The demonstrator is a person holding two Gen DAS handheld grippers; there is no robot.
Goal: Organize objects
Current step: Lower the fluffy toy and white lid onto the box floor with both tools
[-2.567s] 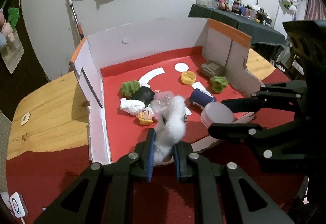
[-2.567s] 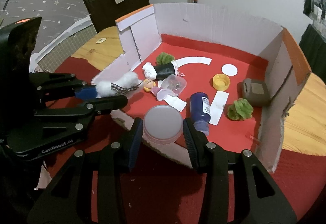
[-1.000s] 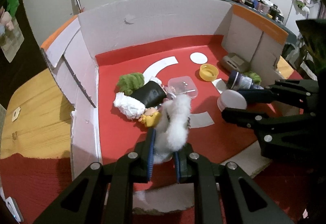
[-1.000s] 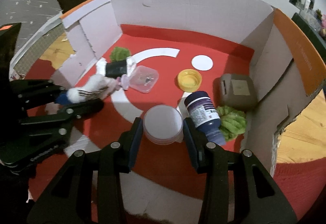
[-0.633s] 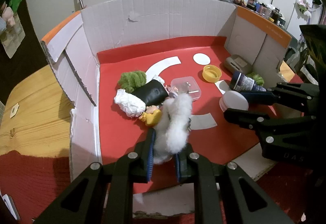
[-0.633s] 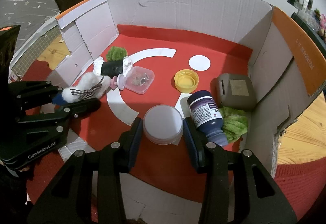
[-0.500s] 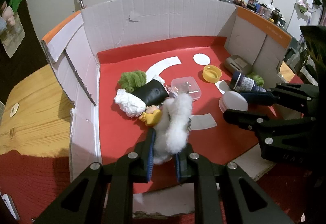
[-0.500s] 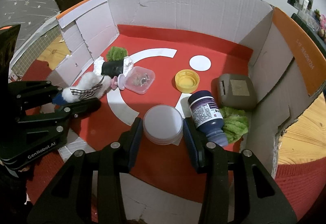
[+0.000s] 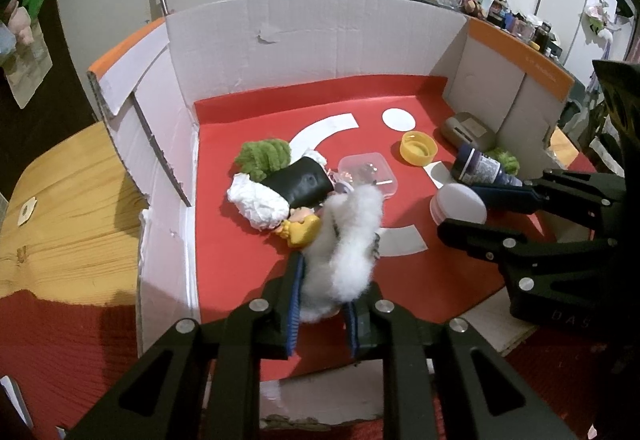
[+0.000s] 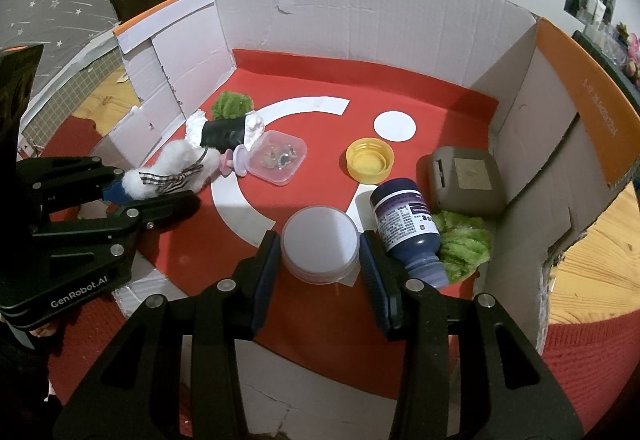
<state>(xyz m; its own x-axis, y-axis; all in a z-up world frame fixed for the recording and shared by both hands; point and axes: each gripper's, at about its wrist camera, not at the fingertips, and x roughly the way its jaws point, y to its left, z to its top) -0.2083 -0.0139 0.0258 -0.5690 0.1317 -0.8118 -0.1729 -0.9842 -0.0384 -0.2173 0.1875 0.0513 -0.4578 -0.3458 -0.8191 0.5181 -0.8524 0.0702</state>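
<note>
We hold our left gripper (image 9: 322, 304) pinched on a fluffy white plush toy with a checked ribbon (image 9: 344, 244), over the near left part of the red floor of the open cardboard box (image 9: 320, 36). Our right gripper (image 10: 320, 260) is clamped around a round white-lidded plastic jar (image 10: 319, 238), low over the box floor just beside a dark blue bottle lying on its side (image 10: 410, 226). Further in lie a yellow cap (image 10: 369, 161), a clear square plastic container (image 10: 278, 157) and a black-wrapped white roll (image 9: 286, 186).
</note>
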